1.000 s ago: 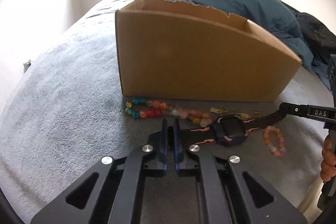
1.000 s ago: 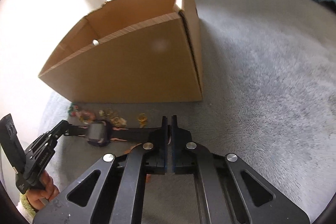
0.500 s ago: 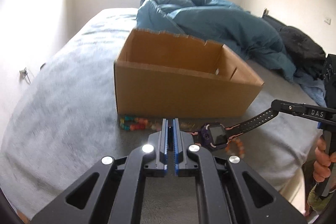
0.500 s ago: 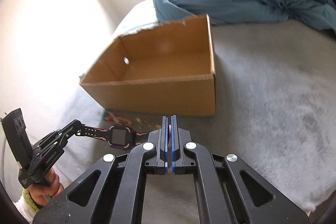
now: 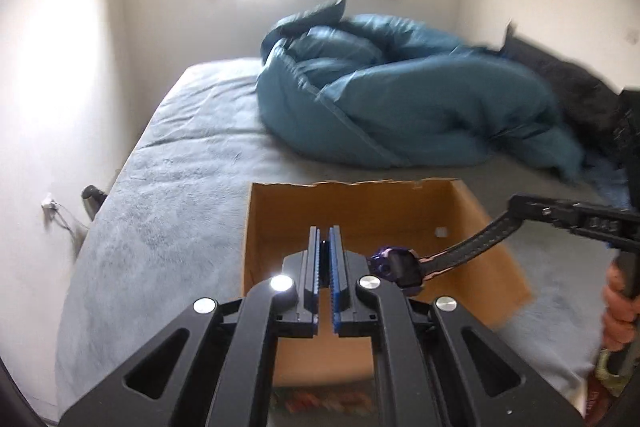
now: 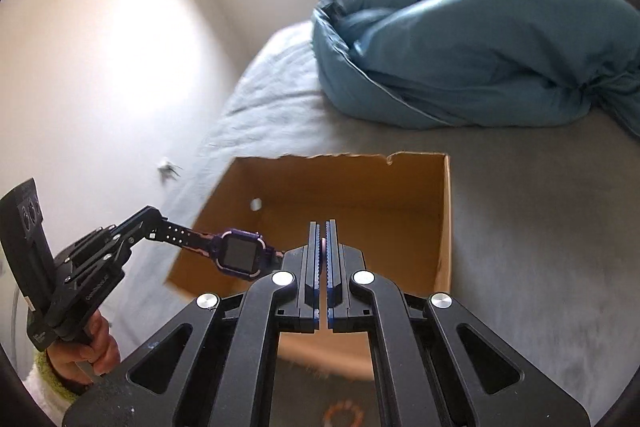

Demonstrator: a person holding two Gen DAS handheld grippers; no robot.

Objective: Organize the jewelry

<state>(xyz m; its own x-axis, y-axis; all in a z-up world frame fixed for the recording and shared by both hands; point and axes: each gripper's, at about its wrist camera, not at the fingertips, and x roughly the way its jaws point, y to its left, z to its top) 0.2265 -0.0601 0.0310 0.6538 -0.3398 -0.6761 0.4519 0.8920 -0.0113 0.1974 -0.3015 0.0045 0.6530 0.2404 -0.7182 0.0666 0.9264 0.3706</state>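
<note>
A purple smartwatch (image 6: pixel 240 254) with a black and pink strap hangs stretched between my two grippers, above the open cardboard box (image 6: pixel 442 227). My left gripper (image 5: pixel 325 251) is shut on one strap end and my right gripper (image 6: pixel 323 247) is shut on the other. The watch also shows in the left wrist view (image 5: pixel 396 267), over the box (image 5: pixel 256 227). The box looks empty inside. A beaded bracelet (image 6: pixel 344 415) lies on the bed in front of the box, and colourful beads (image 5: pixel 320 397) show under my left gripper.
The box stands on a grey bed cover (image 5: pixel 168 211). A crumpled blue duvet (image 5: pixel 392 107) lies behind it, dark clothes (image 5: pixel 576 95) at the back right. A white wall (image 5: pixel 60 107) runs along the left of the bed.
Both grippers have lifted the watch off the bed, from in front of the box to above its opening. The rest of the jewelry stayed on the bed.
</note>
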